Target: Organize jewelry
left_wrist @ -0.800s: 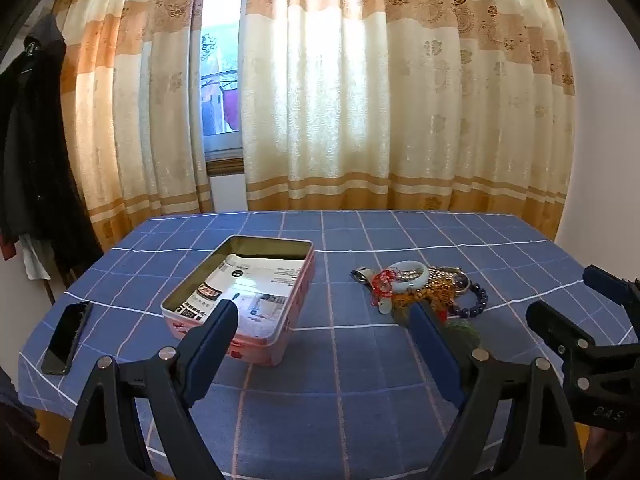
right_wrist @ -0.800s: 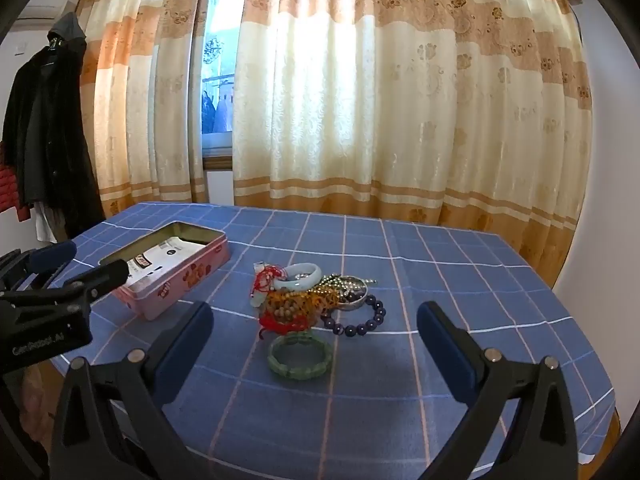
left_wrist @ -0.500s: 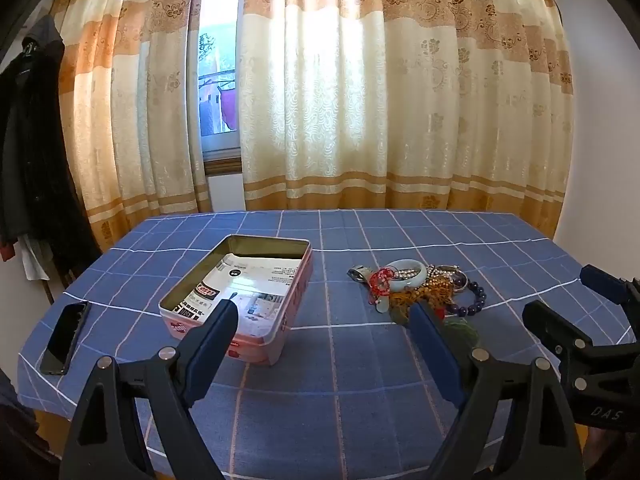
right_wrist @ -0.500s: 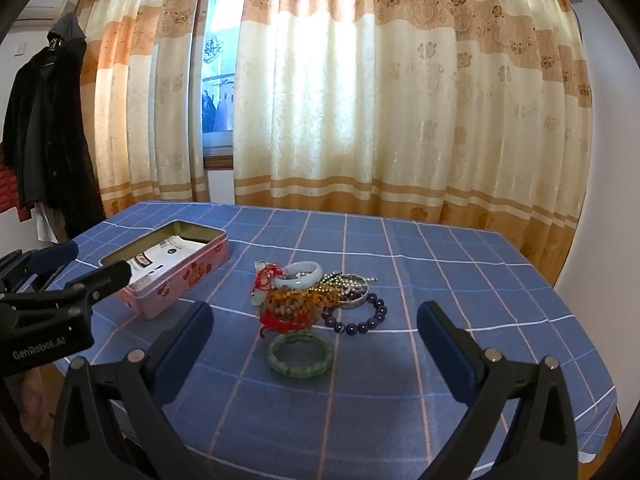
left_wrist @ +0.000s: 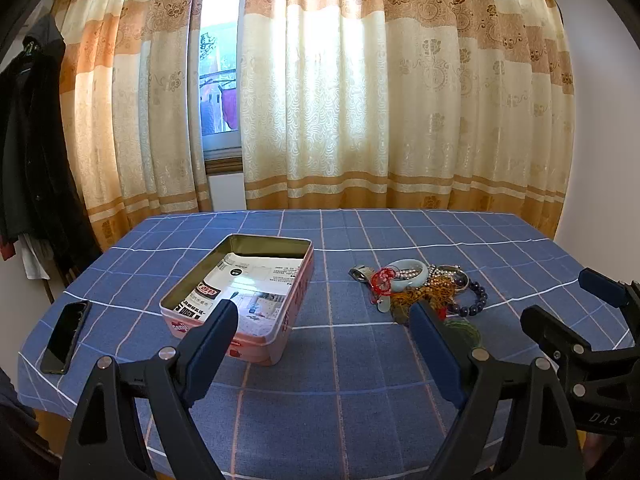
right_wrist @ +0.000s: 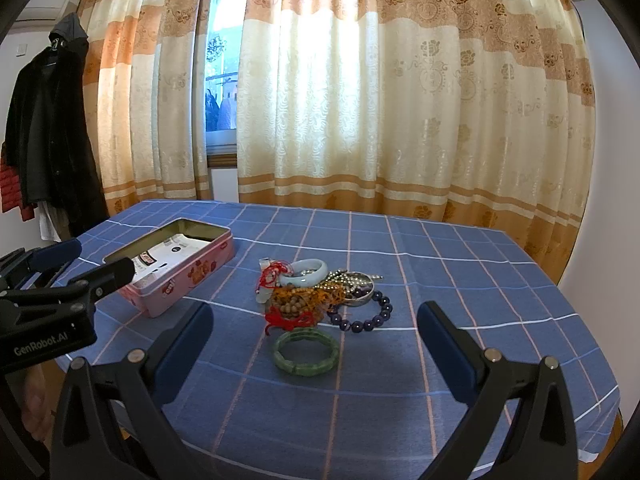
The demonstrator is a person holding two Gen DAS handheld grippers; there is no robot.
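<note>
Tongs on both sides gape empty: right tongs should straddle the green bangle at six o'clock of the jewelry pile, clear of the beads; left tongs hover by the tin box.

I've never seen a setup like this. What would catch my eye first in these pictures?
Probably the tangled heap of jewelry in the middle of the blue checked tablecloth, with a green bangle lying apart just in front of it. To its left sits an open pink tin, and behind the table hang sunlit cream-and-orange curtains.
</note>
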